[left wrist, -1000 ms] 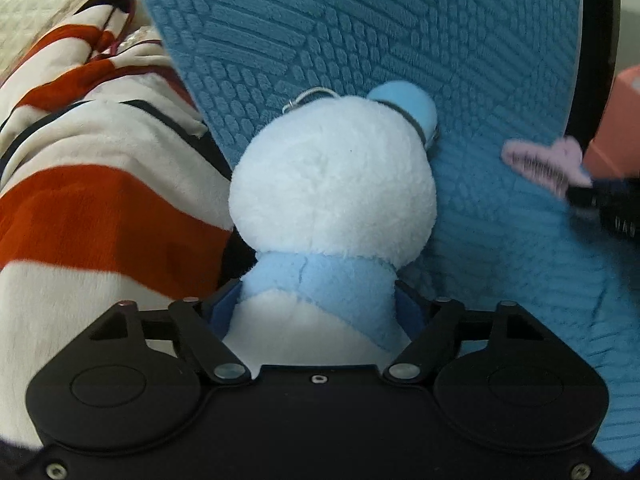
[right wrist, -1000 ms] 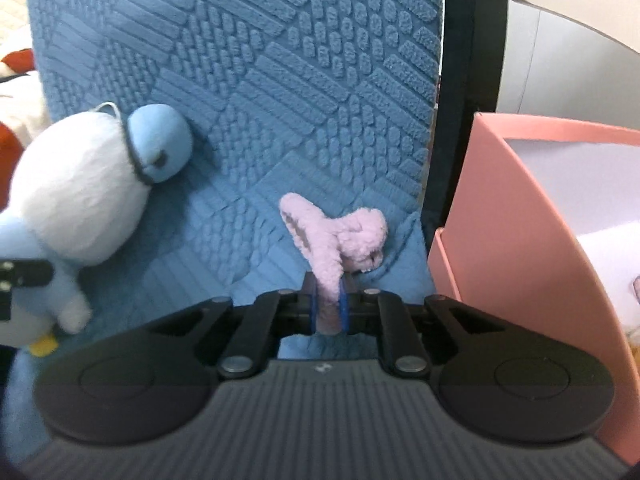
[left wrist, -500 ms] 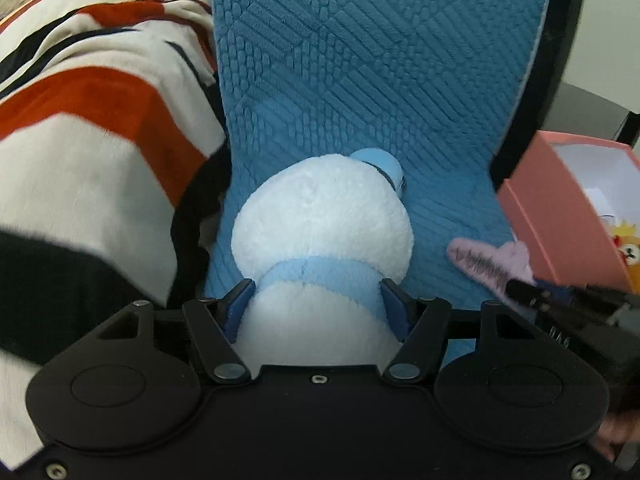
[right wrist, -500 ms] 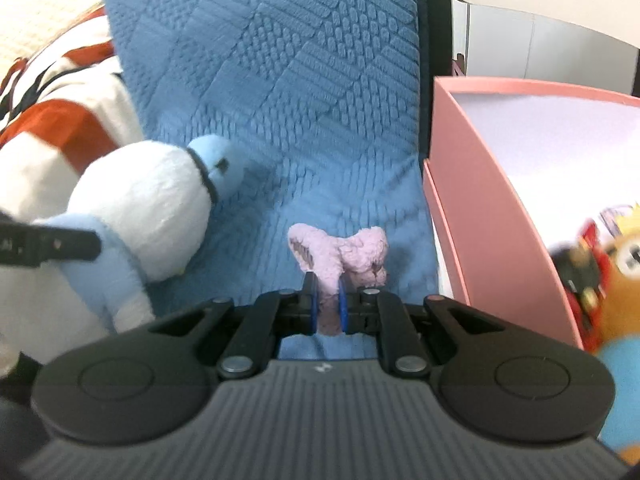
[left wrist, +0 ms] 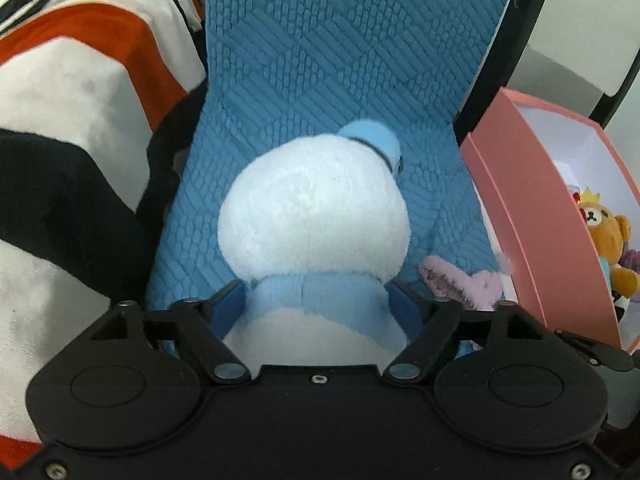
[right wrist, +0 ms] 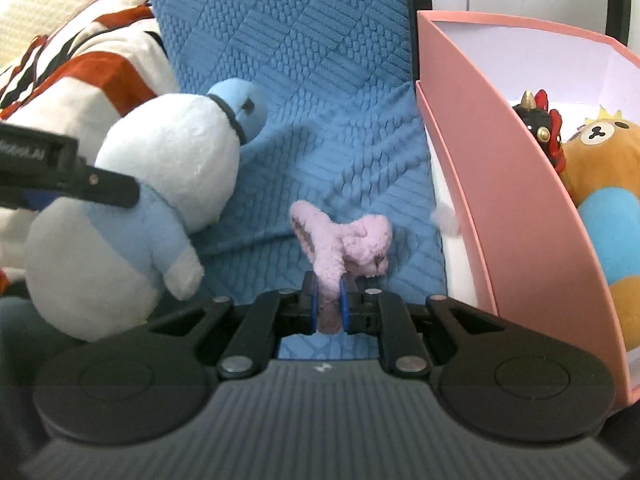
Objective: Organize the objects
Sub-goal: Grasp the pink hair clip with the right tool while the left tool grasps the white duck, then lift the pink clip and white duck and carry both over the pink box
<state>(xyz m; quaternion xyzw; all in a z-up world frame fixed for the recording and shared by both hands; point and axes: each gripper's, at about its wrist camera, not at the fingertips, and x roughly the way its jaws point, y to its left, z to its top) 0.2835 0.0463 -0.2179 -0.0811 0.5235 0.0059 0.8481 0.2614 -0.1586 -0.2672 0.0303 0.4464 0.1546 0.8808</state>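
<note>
Now each tool (left wrist: 316,300) (right wrist: 329,306) clamps its toy: white plush (left wrist: 312,216), pink plush (right wrist: 340,240).

From my left claw's camera the white plush (left wrist: 312,216) hides its own face, and my claw body covers its lower half. Inside the pink box (right wrist: 516,216), the bear (right wrist: 600,152) runs off frame.
</note>
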